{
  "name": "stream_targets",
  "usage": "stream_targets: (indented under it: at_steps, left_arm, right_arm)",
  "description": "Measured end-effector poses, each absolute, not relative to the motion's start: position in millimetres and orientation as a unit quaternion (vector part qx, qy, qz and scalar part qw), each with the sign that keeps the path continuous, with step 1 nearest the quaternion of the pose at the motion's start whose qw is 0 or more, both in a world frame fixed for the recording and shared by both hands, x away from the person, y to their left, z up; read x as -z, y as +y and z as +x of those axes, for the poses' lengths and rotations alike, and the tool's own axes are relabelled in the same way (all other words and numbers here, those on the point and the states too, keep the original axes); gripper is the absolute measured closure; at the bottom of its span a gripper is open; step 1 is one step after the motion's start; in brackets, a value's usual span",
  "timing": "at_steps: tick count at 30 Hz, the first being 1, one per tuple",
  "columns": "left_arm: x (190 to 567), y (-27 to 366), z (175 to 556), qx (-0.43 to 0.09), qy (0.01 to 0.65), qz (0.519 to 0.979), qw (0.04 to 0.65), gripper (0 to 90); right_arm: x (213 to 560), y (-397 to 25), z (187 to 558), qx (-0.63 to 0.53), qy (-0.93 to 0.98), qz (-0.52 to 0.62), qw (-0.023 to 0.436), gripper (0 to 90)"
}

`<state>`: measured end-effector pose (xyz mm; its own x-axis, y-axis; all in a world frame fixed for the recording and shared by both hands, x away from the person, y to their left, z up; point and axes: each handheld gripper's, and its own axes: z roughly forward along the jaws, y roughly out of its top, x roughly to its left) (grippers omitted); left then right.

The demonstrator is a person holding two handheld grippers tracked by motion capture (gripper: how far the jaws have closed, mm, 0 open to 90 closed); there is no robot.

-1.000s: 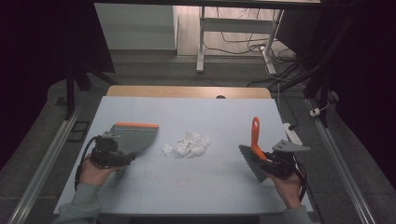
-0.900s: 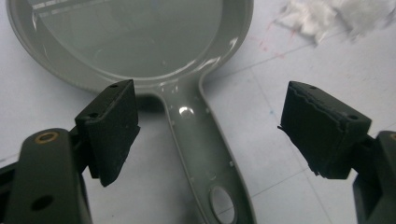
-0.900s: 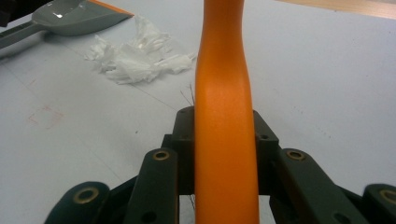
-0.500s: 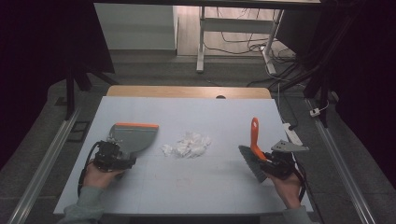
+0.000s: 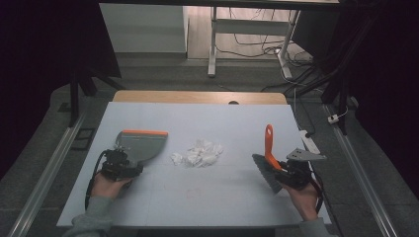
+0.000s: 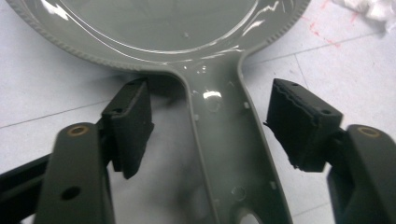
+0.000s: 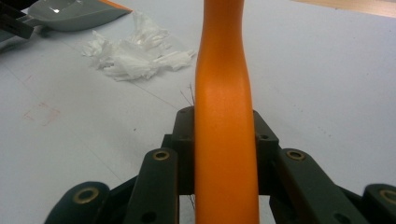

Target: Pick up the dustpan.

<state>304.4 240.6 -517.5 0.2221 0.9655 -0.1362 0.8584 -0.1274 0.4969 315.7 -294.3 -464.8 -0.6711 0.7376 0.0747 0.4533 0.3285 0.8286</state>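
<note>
The work in hand looks like sweeping a pile of crumpled white paper scraps into a grey dustpan, and by my reading it is only at the setup stage.

On the right, the grasp is made: the right gripper has its fingers pinching the orange handle of the brush, which stands up at 12 o'clock from the gripper, with the dark bristles low against the tabletop. The brush sits well apart from the scraps, at 3 o'clock of them.

On the left, the grasp is not yet made. The left gripper sits at the dustpan's handle, at 6 o'clock of the pan, and its fingers are spread on either side of that handle with a gap showing on both sides. The pan lies flat, orange lip at its far edge, just beside the scraps at their 9 o'clock.

The scraps lie loose in the middle of the tabletop, none in the pan. Left to do, as I judge it: close on the dustpan handle, turn its lip toward the pile, bring the brush across and sweep.
</note>
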Motion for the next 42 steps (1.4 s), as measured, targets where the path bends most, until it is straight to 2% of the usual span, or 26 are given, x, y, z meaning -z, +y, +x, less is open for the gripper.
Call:
stream_targets:
  at_steps: [11, 12, 13, 15, 18, 33, 42]
  left_arm:
    - [523, 242, 310, -0.098, 0.626, 0.730, 0.257, 44.8]
    - [524, 242, 311, -0.096, 0.626, 0.729, 0.259, 48.5]
    - [524, 243, 311, -0.094, 0.628, 0.727, 0.262, 48.5]
    - [525, 244, 311, -0.091, 0.630, 0.723, 0.268, 56.2]
    - [525, 246, 311, -0.091, 0.634, 0.718, 0.271, 60.7]
    - [523, 256, 307, -0.104, 0.638, 0.710, 0.281, 61.7]
    - [516, 263, 302, -0.118, 0.622, 0.709, 0.310, 61.9]
  right_arm:
    - [465, -293, 316, -0.441, 0.800, 0.374, 0.160, 70.2]
    - [466, -293, 316, -0.441, 0.800, 0.374, 0.160, 70.2]
    - [466, -293, 316, -0.441, 0.800, 0.374, 0.160, 70.2]
    - [466, -293, 316, -0.440, 0.801, 0.374, 0.160, 70.2]
    - [466, -293, 316, -0.439, 0.801, 0.373, 0.161, 70.2]
    - [466, -291, 315, -0.438, 0.803, 0.371, 0.162, 70.2]
    - [465, -292, 315, -0.441, 0.801, 0.370, 0.164, 70.2]
